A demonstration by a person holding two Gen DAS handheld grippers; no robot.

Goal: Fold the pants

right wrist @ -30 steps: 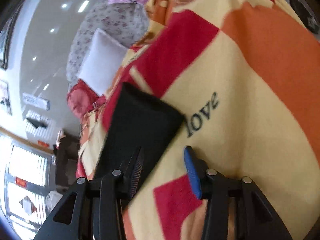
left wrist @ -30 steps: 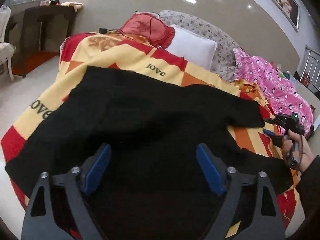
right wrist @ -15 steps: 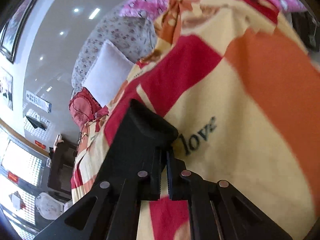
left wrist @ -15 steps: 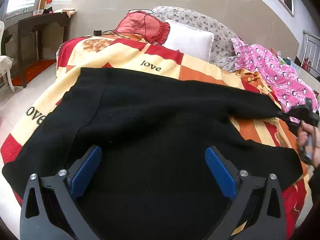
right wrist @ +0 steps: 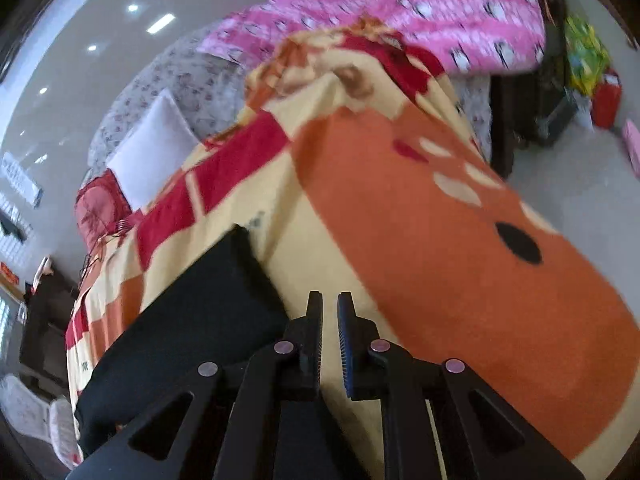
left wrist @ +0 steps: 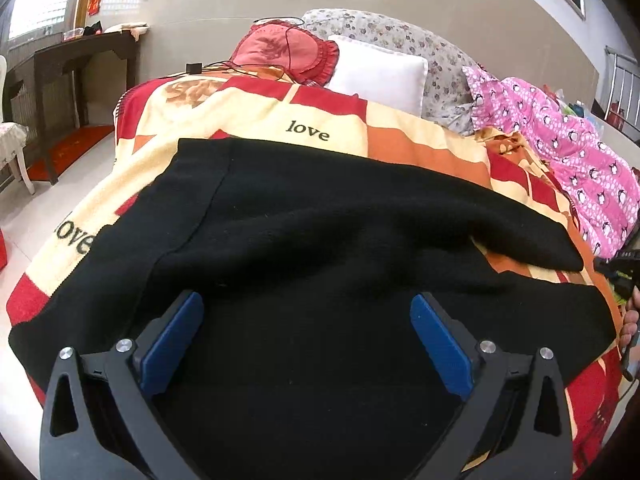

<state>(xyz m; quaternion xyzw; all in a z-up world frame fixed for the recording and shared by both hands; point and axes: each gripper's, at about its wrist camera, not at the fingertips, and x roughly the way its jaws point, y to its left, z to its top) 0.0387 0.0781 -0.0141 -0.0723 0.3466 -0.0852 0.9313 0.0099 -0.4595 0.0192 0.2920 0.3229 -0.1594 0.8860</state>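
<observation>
The black pants (left wrist: 320, 280) lie spread across a red, cream and orange "love" blanket (left wrist: 256, 116) on a bed. My left gripper (left wrist: 306, 316) is wide open just above the near part of the pants, holding nothing. In the right wrist view a pants leg end (right wrist: 208, 312) lies to the left of my right gripper (right wrist: 329, 308). Its jaws are almost closed with a thin gap, and nothing shows between the fingertips. The right gripper also shows at the right edge of the left wrist view (left wrist: 622, 270), just past the leg end.
A white pillow (left wrist: 380, 72), a red frilled cushion (left wrist: 280, 52) and a floral headboard cushion (left wrist: 400, 36) lie at the bed's head. A pink penguin quilt (left wrist: 568, 152) is bunched at the right. A dark console table (left wrist: 80, 68) stands at the left on the tiled floor.
My right gripper closed near the leg end and then moved right, away from it, over the blanket. My left gripper stayed open over the pants and its view tilted up slightly.
</observation>
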